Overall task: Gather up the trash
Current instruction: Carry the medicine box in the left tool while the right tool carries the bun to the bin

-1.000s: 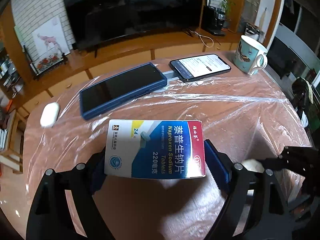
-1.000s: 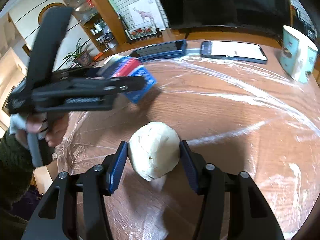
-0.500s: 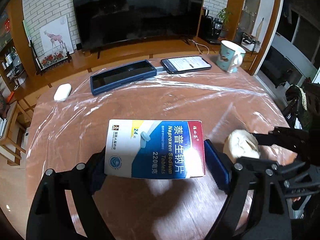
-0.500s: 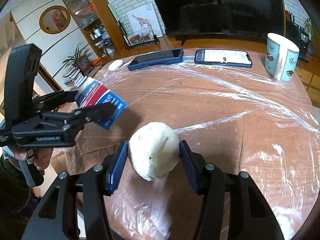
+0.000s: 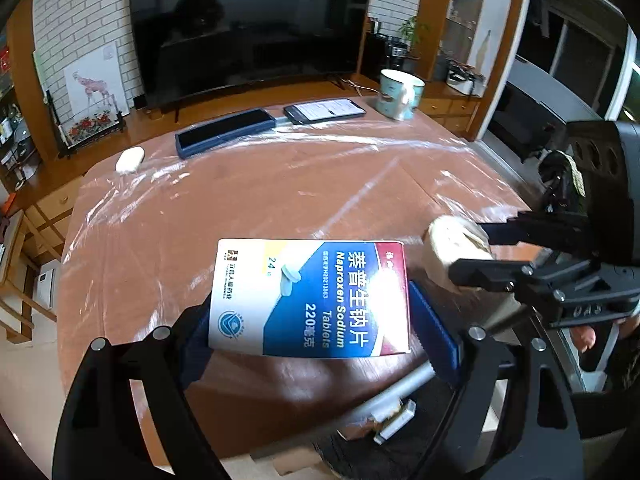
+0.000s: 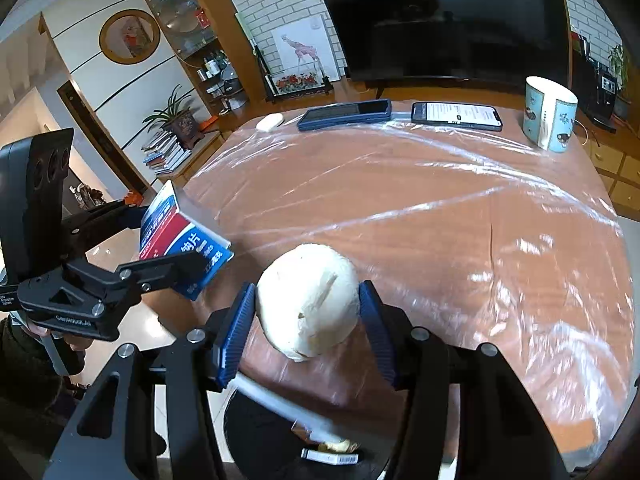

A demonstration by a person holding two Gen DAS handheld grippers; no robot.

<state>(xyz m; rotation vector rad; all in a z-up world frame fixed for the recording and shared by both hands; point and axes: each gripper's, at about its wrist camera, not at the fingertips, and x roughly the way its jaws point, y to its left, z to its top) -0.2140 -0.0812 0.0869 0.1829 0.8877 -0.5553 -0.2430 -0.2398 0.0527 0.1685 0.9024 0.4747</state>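
Trash already in both grips: medicine box (image 5: 312,298) clamped across its short ends by the left gripper (image 5: 312,320), lower middle of the left view; crumpled paper ball (image 6: 308,300) squeezed between the blue pads of the right gripper (image 6: 308,312), lower middle of the right view. Both lifted clear of the plastic-covered table (image 6: 440,220), near its front edge. Below that edge, bottom centre of the right view, a dark round bin (image 6: 256,440) with a few scraps inside, likely the drop point. Left to do, by the look of it: carry over the bin, let go of each. Nothing else on the table that looks like rubbish: only two phones (image 5: 224,132) (image 5: 324,110), a mug (image 5: 400,94) and a small white case (image 5: 130,159) along the far side.
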